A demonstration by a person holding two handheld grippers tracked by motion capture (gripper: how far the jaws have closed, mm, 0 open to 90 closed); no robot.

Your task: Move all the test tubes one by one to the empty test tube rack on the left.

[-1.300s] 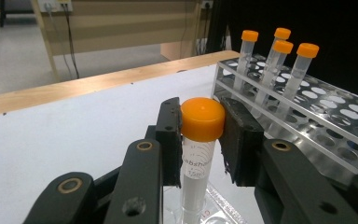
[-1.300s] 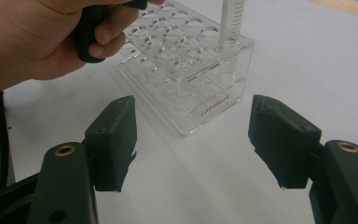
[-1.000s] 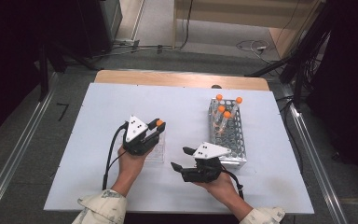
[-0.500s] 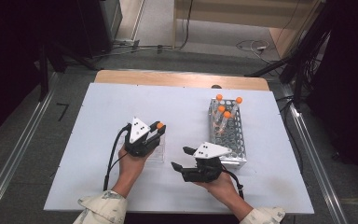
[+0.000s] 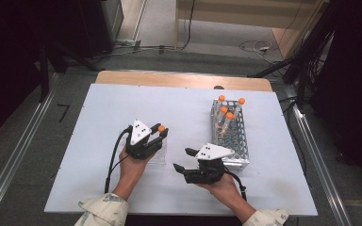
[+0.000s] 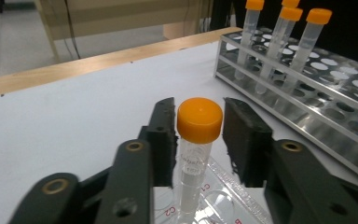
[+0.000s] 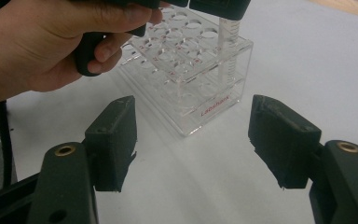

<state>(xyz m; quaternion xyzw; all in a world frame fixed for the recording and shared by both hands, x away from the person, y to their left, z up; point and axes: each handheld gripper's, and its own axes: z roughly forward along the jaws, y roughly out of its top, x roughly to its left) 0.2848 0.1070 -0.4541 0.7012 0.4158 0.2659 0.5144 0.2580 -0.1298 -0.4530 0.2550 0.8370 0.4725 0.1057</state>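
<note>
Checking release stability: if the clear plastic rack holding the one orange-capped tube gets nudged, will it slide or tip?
The clear rack looks light and nearly empty on the smooth white table, so it would probably slide. Its low, wide shape makes tipping unlikely. The tube would likely only wobble in its hole.

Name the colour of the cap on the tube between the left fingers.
Orange cap, clearest in the left gripper view.

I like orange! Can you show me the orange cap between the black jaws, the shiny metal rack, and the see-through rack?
orange cap (image 6: 199,119), left gripper view, its front side.
metal rack (image 6: 307,122), left gripper view, its front rail.
clear rack (image 7: 209,105), right gripper view, its near wall.

Clear rack (image 7: 200,88): "Labebank" on wall; "C2" on top.
</note>
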